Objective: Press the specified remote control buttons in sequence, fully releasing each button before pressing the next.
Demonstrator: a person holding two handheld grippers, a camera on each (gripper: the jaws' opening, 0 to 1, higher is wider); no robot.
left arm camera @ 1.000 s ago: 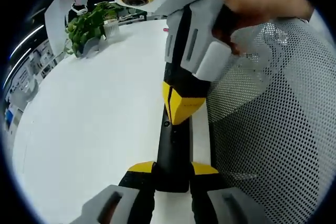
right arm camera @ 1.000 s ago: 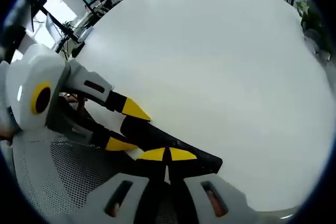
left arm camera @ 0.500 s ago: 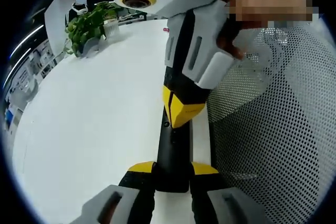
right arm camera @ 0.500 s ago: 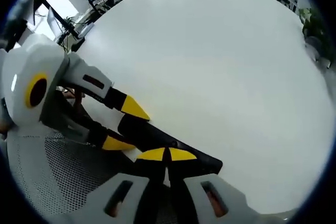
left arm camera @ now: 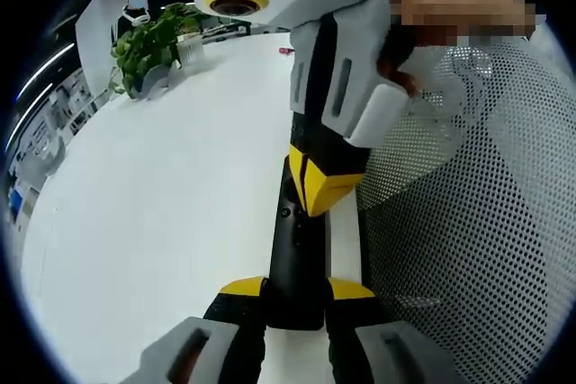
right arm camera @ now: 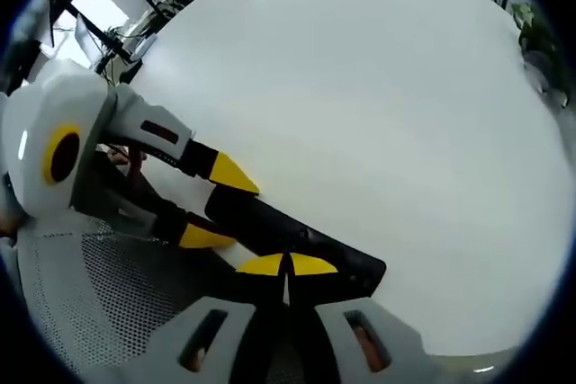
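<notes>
Right gripper (right arm camera: pixel 286 267) fingers closed, tips on black remote (right arm camera: pixel 297 245); left gripper (right arm camera: pixel 214 209) clamps remote's end; white surface (right arm camera: pixel 378 114).

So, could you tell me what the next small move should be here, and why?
Probably lift the right gripper straight up off the remote control. Its shut yellow tips sit on the remote's face, apparently mid-press, while the left gripper clamps the near end; each button needs full release.
</notes>
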